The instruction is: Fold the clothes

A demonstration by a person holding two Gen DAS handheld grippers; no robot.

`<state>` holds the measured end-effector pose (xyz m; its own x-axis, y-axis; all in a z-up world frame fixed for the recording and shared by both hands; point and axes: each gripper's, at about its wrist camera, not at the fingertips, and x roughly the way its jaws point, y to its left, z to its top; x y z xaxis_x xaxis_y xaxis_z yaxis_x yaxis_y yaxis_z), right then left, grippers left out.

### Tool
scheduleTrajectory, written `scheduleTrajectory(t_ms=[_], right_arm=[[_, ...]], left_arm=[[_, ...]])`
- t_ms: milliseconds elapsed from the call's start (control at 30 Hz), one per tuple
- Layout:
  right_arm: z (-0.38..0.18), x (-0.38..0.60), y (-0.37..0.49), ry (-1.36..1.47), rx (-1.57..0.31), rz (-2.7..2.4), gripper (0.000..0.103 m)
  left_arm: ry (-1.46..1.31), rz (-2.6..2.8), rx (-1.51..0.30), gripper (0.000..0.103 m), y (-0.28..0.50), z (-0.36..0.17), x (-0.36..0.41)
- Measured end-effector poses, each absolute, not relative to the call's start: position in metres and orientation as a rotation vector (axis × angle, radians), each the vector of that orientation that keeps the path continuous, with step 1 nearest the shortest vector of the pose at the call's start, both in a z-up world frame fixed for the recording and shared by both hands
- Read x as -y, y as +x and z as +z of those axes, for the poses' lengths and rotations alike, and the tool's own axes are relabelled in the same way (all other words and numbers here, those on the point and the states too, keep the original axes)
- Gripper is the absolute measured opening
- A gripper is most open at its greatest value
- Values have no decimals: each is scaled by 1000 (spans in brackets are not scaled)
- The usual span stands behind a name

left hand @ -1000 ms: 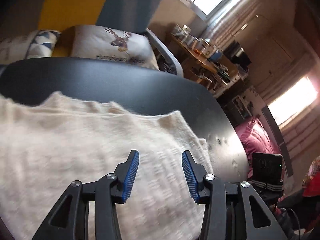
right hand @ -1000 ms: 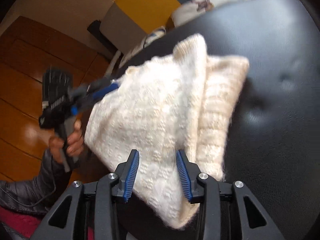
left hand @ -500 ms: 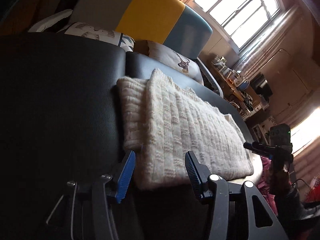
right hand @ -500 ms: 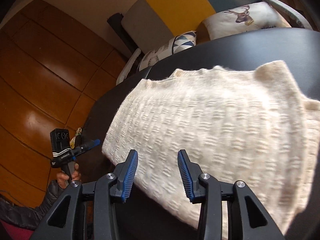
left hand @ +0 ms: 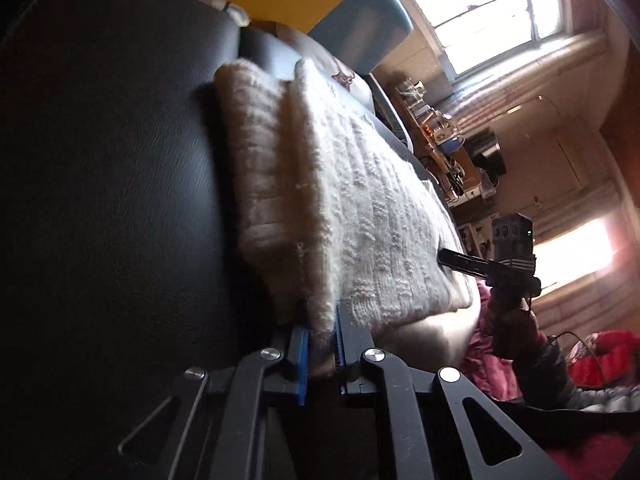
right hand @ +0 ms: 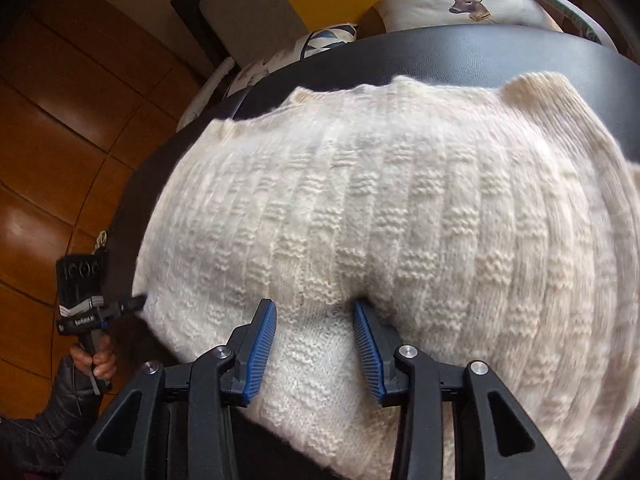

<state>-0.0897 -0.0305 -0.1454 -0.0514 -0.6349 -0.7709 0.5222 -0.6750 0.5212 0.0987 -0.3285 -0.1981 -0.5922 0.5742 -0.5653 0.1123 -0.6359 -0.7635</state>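
Sweater [right hand: 400,220] fuzzy knit wool; seat [left hand: 100,160] smooth matt leather.

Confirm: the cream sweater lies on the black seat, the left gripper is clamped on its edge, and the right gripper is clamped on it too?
Not quite. In the right wrist view the right gripper is open, straddling the sweater. The left gripper is clamped on its edge; the seat is black.

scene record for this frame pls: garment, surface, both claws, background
garment: cream knit sweater, folded, a ribbed layer showing beside the top layer
surface: black padded leather top
left claw: shut on the sweater's near edge
right claw: open, fingers straddling the sweater at its near edge
background: deer-print cushion, wooden floor
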Motion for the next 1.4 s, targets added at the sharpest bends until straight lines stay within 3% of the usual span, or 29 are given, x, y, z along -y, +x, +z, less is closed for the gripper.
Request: scheduleTrajectory(t_ms=[100,167,200,233,333,567,667,733,867,1167,1300,1400], right_arm=[[-148,27,-92,1421,138,-1820,35],[-149,26,-93,1423,137,-1817,35],[-149,25,-94,1426,138,-1815,35],[-149,24,-94,1426,138,-1813,35],[-151,21,-95,1427,148,-1808,35],[-153,11,-92,1425,217,-1786,35],[-154,7,-91,1421,254,-1776,35],[-154,7,-91,1419,260,-1774,35],[-154,7,-91,1422,265,-1773,35],[-155,8,-92,1425,271,-1769,36],[-155,9,-93,1424,274,-1767,36],[-155,9,-93,1423,269,-1766,36]], left_arm=[[-1227,2289,1207,11,115,-198,316],[-1200,2313,1244,19,120,-191,318],[-1185,2326,1263,33,122,-187,320],[-1170,2339,1282,54,124,-182,322],[-1115,2517,1302,76,124,-164,342],[-1236,2564,1214,81,71,-163,357],[-1258,2593,1083,84,47,-160,353],[-1256,2578,1070,91,41,-162,356],[-1239,2548,1069,97,30,-164,364],[-1154,2452,1119,94,12,-173,353],[-1223,2487,1087,50,13,-177,350],[-1199,2425,1226,46,21,-184,365]])
